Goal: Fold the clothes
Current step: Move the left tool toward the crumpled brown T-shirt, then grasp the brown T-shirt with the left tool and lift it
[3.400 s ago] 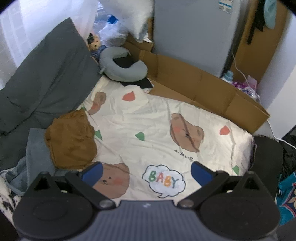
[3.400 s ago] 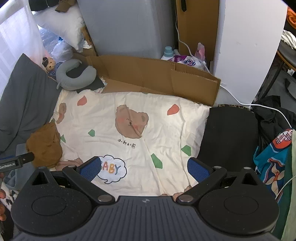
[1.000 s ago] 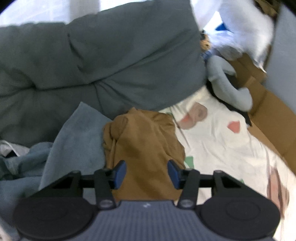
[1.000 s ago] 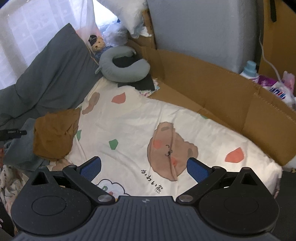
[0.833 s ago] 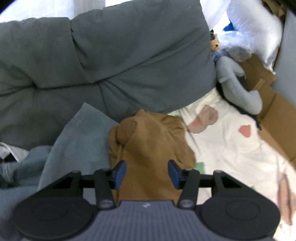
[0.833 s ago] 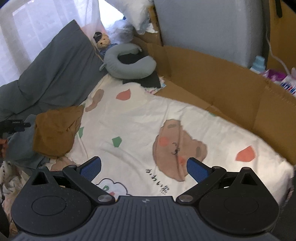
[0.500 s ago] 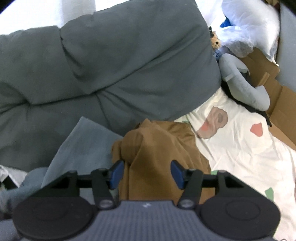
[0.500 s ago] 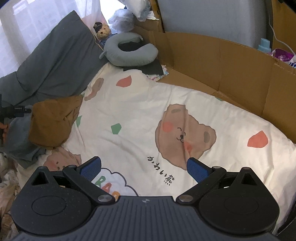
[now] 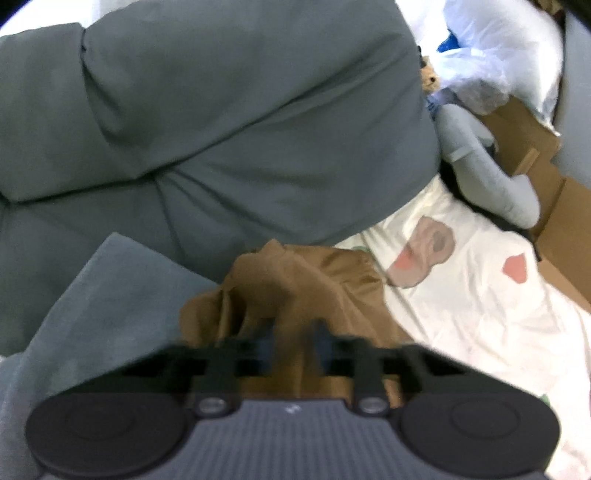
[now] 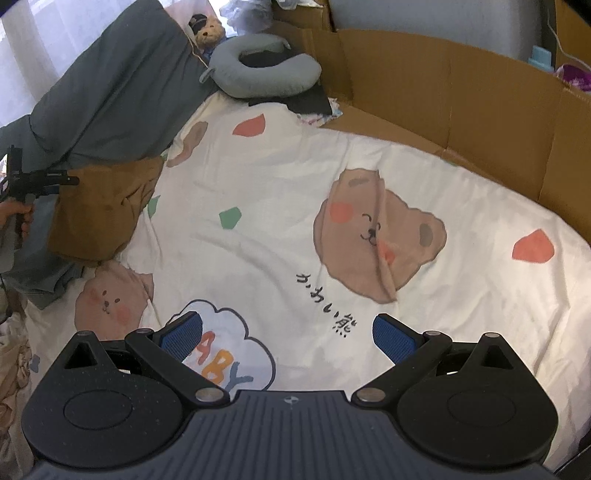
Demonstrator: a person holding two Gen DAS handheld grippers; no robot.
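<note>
A crumpled brown garment (image 9: 314, 280) lies at the left edge of the bear-print sheet (image 10: 280, 177), partly on a blue-grey cloth (image 9: 110, 295). In the blurred left wrist view my left gripper (image 9: 293, 339) has its jaws drawn close together with a fold of the brown fabric between them. From the right wrist view the brown garment (image 10: 99, 214) has its upper corner pulled up toward the left gripper (image 10: 55, 181), which a hand (image 10: 14, 214) holds. My right gripper (image 10: 288, 332) hovers open over the sheet's "BABY" cloud print with nothing between its fingers.
A dark grey duvet (image 9: 221, 129) is heaped behind the garment. A grey neck pillow (image 10: 266, 70) and a small teddy bear (image 10: 207, 31) sit at the far end. A cardboard wall (image 10: 480, 92) borders the sheet's far and right sides.
The left gripper's jaws have closed in on the brown garment, whose fabric has bunched upward. The right gripper has moved lower and closer over the sheet, staying open.
</note>
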